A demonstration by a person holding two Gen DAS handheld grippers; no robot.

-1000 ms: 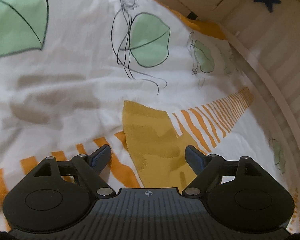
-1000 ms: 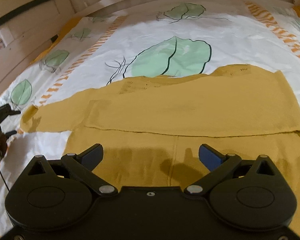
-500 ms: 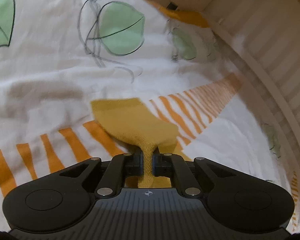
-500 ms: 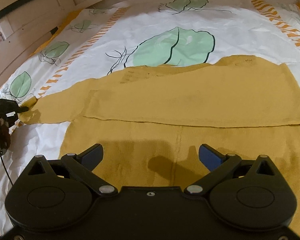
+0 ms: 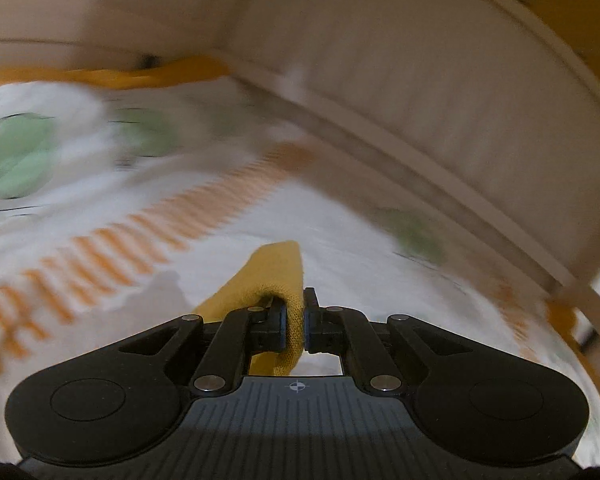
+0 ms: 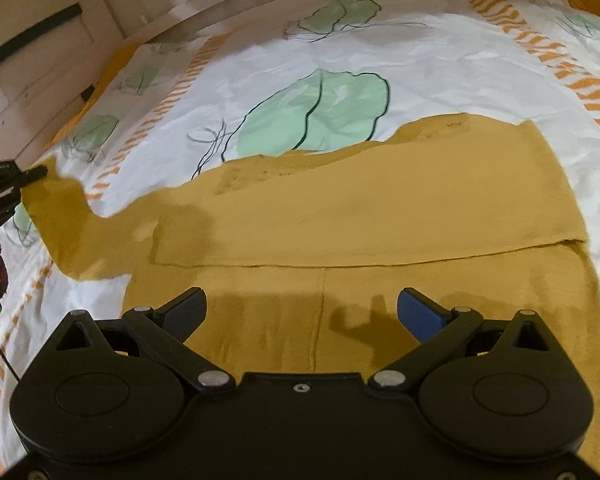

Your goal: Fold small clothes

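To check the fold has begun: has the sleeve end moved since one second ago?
Yes. In the right wrist view the sleeve end, held by the left tongs, is lifted up toward the orange stripe.

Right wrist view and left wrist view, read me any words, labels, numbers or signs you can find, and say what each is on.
No text can be read.
Left gripper: a small pale label on its body, too small and blurred to read.
Yellow sweater, bedsheet: no lettering, only leaf and stripe prints.

Mustard-yellow sweater [image 6: 380, 208] on white bedsheet [image 6: 440, 64].
Printed with green leaves, thin black outlines, orange striped bands.
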